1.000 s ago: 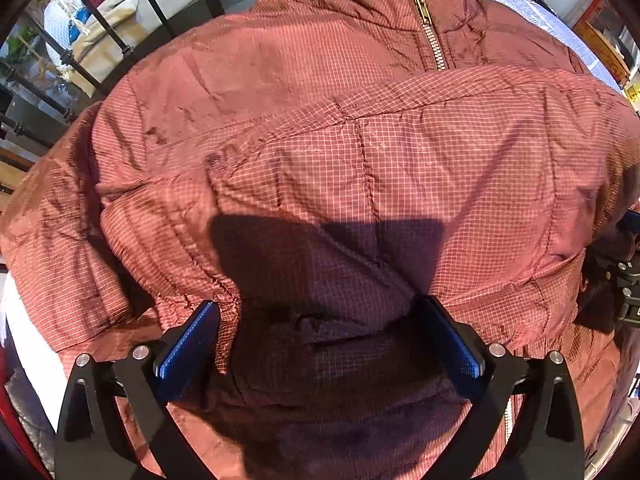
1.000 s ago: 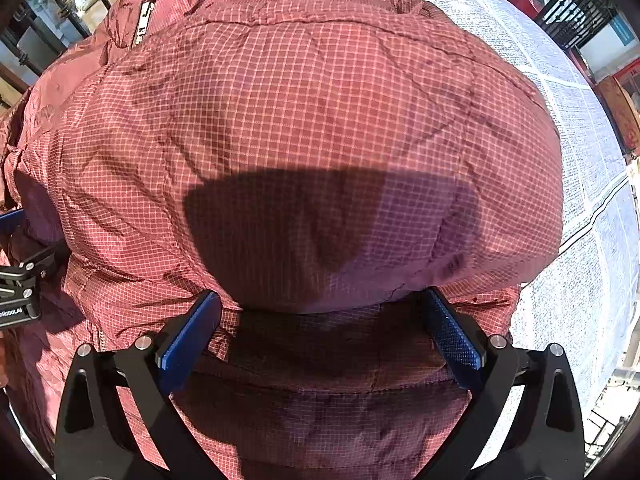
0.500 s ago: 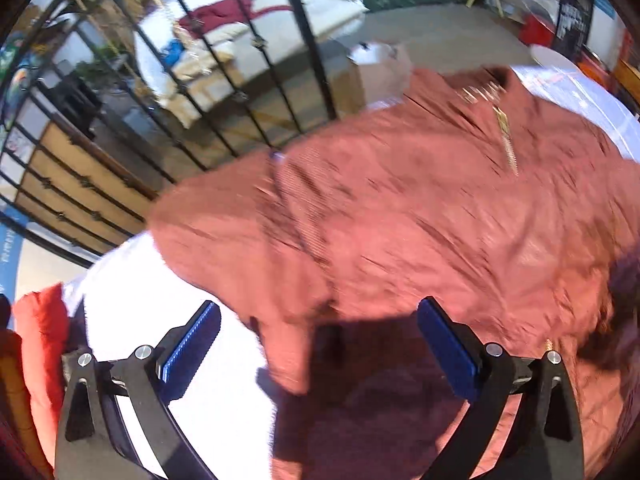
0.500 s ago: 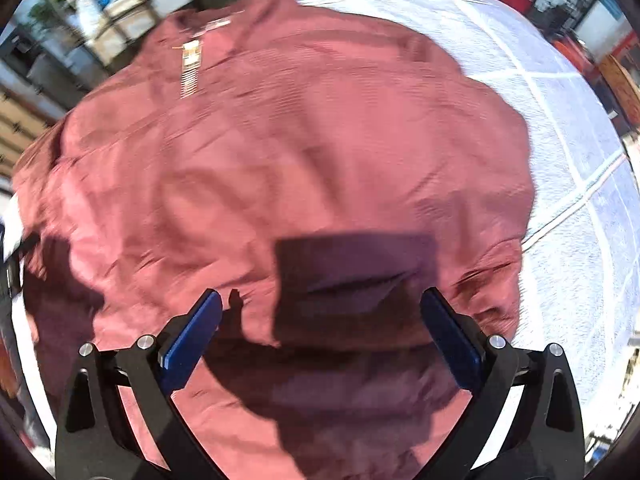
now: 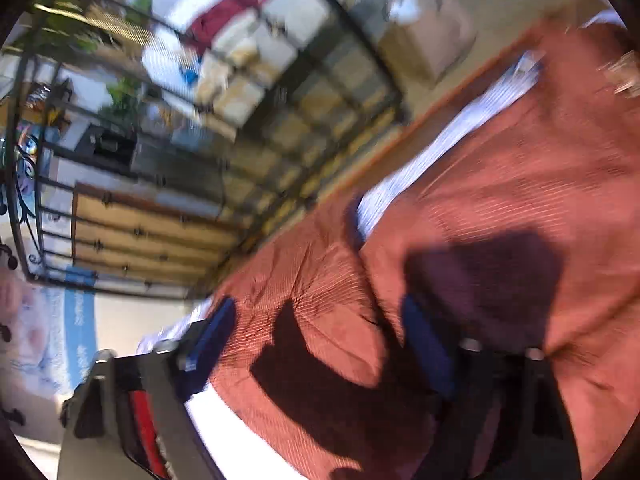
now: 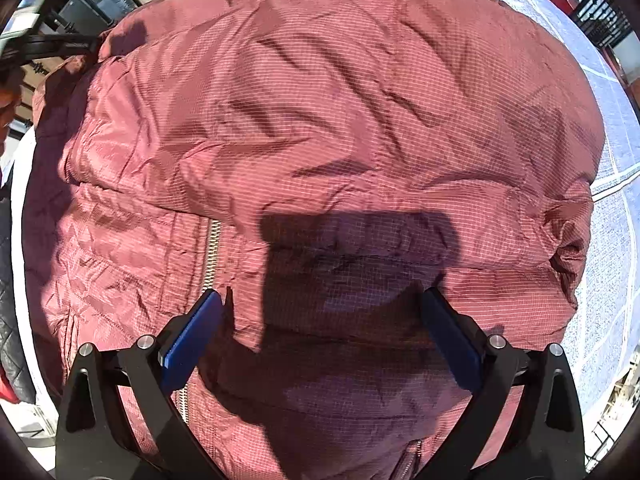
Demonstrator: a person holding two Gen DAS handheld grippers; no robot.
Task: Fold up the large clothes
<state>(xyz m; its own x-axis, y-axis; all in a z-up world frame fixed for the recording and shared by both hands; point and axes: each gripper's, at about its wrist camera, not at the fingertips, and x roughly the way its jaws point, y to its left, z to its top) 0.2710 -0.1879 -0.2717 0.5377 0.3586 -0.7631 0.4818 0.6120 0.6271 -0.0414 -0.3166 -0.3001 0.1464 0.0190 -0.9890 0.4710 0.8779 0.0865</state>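
A dark red quilted jacket (image 6: 340,128) with a brass zipper (image 6: 212,252) lies on a white table, its sleeves folded across the chest. My right gripper (image 6: 320,332) is open and empty, just above the jacket's lower front. In the blurred, tilted left wrist view, my left gripper (image 5: 316,344) is open and empty over the jacket's left sleeve (image 5: 312,280), near the table edge. The jacket body (image 5: 520,176) fills the right of that view.
The white patterned table cover (image 6: 612,248) shows to the right of the jacket. A black iron railing (image 5: 224,152) and a cardboard box (image 5: 432,40) stand beyond the table's left edge. A dark quilted garment (image 6: 10,320) lies at the left.
Both grippers have pulled back from the jacket. The left one has swung left and tilted toward the sleeve and table edge. The right one now views the whole folded front.
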